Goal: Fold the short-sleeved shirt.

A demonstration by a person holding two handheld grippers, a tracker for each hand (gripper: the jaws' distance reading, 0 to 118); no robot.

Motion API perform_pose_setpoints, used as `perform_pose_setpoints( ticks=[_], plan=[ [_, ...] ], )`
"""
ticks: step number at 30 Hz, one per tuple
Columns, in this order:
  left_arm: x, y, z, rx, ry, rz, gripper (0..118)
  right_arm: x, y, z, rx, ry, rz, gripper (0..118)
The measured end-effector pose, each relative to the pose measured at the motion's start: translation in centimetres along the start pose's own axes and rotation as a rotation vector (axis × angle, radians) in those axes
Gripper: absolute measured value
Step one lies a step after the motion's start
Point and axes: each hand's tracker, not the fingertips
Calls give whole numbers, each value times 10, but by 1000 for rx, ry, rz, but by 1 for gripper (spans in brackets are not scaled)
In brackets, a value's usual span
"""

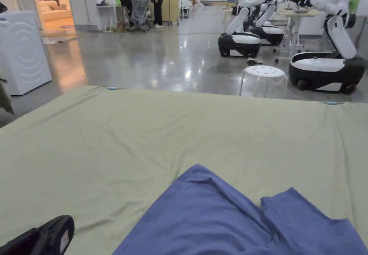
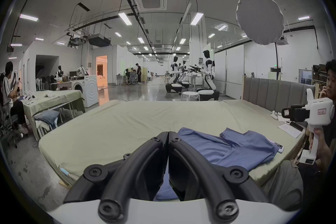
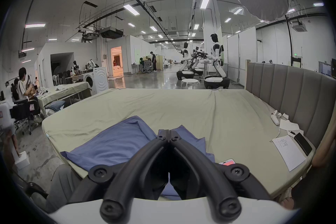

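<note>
On the near edge of the bed [image 1: 107, 140] I see the blue shirt [image 1: 222, 216] lying crumpled on the green sheet, one sleeve pointing to the far side; my left gripper [image 2: 168, 134] has its jaws closed together, holding nothing; my right gripper [image 3: 169, 132] has its jaws pressed together too, empty, above the shirt; a phone [image 3: 227, 162] lies just beside the shirt on the right.
</note>
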Motion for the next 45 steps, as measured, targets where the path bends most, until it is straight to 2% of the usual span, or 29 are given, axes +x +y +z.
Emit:
perform_pose_setpoints(
  ticks=[2, 3, 4, 5, 6, 8, 10, 16, 20, 23, 25, 28, 31, 34, 36, 37, 39, 40, 41, 42, 43, 45],
  plan=[
    [-13, -6, -3, -48, -38, 78, 4, 0, -1, -1, -8, 8, -9, 0],
    [-21, -12, -6, -75, -85, 110, 11, 1, -2, -3, -20, 16, -16, 0],
    [-26, -15, -9, -109, -70, 127, 39, 1, -4, -3, -26, 21, -21, 0],
    [-34, -21, -14, -143, -49, 172, 52, 0, -6, -4, -31, 25, -25, 0],
    [-44, -27, -20, -208, -3, 178, 52, 0, -8, -4, -40, 32, -26, 0],
    [-54, -44, -29, -260, -58, 199, 52, -3, -11, -6, -56, 39, -22, 0],
    [-62, -61, -43, -356, -29, 216, 52, -5, -14, -9, -71, 44, -11, 0],
    [-78, -113, -77, -533, -66, 291, 52, -7, -17, -14, -103, 58, -25, 0],
    [-76, -122, -86, -581, -85, 298, 52, -6, -19, -14, -120, 44, -24, 0],
    [-66, -126, -95, -612, -89, 231, 51, -3, -21, -15, -133, 38, -48, 0],
    [-62, -130, -102, -653, -62, 191, 43, -2, -20, -15, -138, 34, -68, 0],
    [-63, -129, -105, -635, -22, 182, 21, -2, -19, -15, -145, 25, -81, 0],
    [-65, -131, -110, -644, -26, 217, 14, 0, -20, -15, -155, 8, -89, 0],
    [-56, -131, -115, -671, -21, 160, 7, 2, -19, -16, -164, -5, -101, 0],
    [-51, -132, -120, -692, -13, 134, 7, 1, -15, -20, -167, -8, -111, 0],
    [-50, -133, -122, -693, -14, 116, 7, 2, -13, -23, -168, -11, -111, 4],
    [-47, -133, -127, -708, -19, 104, 7, 4, -6, -33, -187, -25, -83, 30],
    [-49, -133, -128, -714, -21, 105, 7, 6, -3, -39, -201, -26, -59, 36],
    [-50, -132, -130, -728, -24, 99, 7, 9, 2, -50, -213, -21, -44, 36],
    [-51, -132, -131, -732, -29, 99, 7, 14, 6, -61, -234, -11, -36, 51],
    [-52, -132, -132, -741, -32, 106, 7, 16, 7, -69, -266, -5, -40, 52],
    [-55, -128, -133, -749, -33, 117, 7, 25, 12, -100, -362, 9, -70, 63]
  ],
)
